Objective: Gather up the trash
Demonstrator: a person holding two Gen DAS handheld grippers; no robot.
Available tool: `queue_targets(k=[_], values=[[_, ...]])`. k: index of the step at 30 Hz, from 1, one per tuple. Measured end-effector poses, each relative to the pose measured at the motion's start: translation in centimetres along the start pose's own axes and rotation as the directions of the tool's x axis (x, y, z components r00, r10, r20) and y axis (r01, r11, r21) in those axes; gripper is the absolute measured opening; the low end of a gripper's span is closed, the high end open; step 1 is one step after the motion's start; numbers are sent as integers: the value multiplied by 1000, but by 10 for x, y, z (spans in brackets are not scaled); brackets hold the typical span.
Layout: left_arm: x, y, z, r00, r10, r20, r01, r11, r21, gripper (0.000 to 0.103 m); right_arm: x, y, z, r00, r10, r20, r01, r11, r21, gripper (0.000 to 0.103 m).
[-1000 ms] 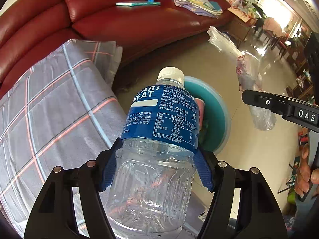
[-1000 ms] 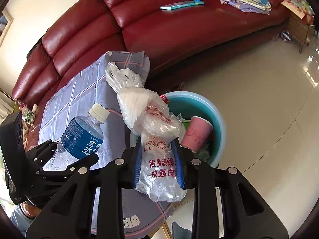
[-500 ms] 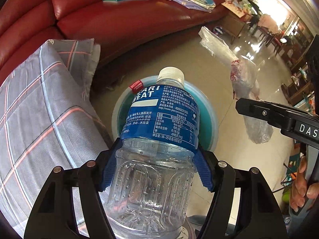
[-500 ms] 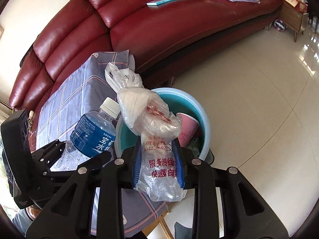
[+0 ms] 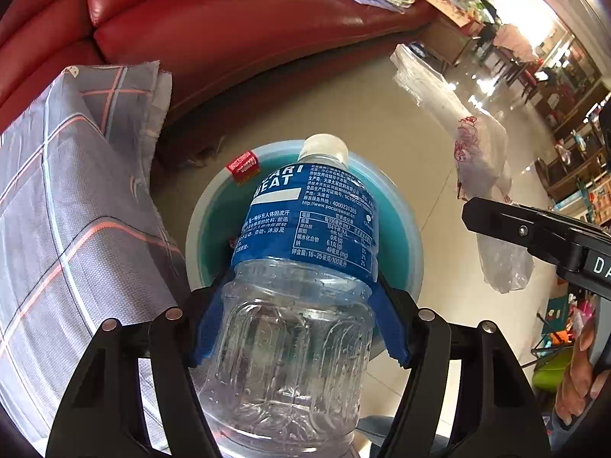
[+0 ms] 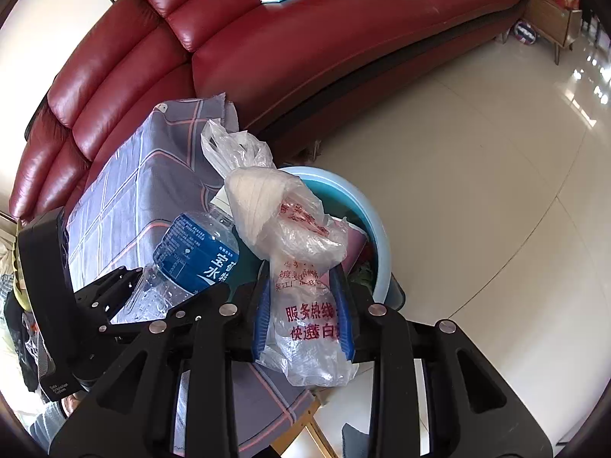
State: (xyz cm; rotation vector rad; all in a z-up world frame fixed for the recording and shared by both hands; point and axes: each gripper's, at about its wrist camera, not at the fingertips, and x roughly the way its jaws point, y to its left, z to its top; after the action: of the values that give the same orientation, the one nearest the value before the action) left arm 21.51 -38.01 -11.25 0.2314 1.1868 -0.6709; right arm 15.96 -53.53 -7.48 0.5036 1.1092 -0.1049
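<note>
1. The left gripper [image 5: 296, 316] has its 2 blue-padded jaws clamped on a clear plastic bottle [image 5: 294, 305] with a blue label, cap pointing forward past the jaws.
2. Beyond those jaws and below the bottle sits a teal bin [image 5: 404, 225].
3. The right gripper [image 6: 303, 313] has its jaws clamped on a knotted plastic bag [image 6: 301, 267], which rises ahead of them in front of the bin.

a: the clear plastic bottle with the blue label [image 5: 305, 252]?
b: white-capped, empty, tilted over the round teal plastic bin [image 5: 404, 236].
a: and the crumpled clear plastic bag with red print [image 6: 301, 267]?
b: hanging beside it, above the bin's rim.
</note>
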Motion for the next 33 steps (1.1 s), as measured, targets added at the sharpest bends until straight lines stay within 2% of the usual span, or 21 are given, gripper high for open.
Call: queue_targets(k=[2,4,5,10,12,13,14,15,22,25,28,33], values=[[2,0,3,1000,12,1,-12,1000,1,75,2,-3,2,1000,-2,-4,2,1000,9,29],[0,1,3,999,54,7,-54,999,-4,97,4,-4,3,1000,-3,-9,3,1000,11,29],[-3,2,3,997,72,20,-72,997,-9,99,5,-4,4,1000,-3,-12,4,1000,8,29],[-15,14,-4,995,96,35,-95,995,-29,99,12,1,3,999,3,-34,-3,1000,-8,29],[-19,20,-9,995,99,34,-97,994,-43,99,16,4,2,999,6,-42,-7,1000,-20,35],[-21,23,-12,995,97,33,-95,994,-51,99,16,5,1,999,9,-43,-10,1000,-23,41],[-23,25,-14,995,96,33,-94,994,-58,99,17,7,1,999,10,-44,-11,1000,-27,65],[-26,28,-16,995,96,32,-94,994,-64,99,19,9,1,999,11,-47,-13,999,-31,82],[-34,32,-29,992,120,30,-118,991,-61,99,22,16,-4,997,20,-71,-22,999,-27,86],[-40,33,-34,992,115,42,-112,991,-68,99,21,18,-7,997,1,-71,-3,999,-32,87],[-46,33,-38,993,108,52,-104,992,-71,99,17,19,-12,997,-13,-70,11,999,-38,93],[-61,33,-45,989,125,77,-119,989,-86,99,9,26,-22,996,-61,-69,56,996,-70,96]])
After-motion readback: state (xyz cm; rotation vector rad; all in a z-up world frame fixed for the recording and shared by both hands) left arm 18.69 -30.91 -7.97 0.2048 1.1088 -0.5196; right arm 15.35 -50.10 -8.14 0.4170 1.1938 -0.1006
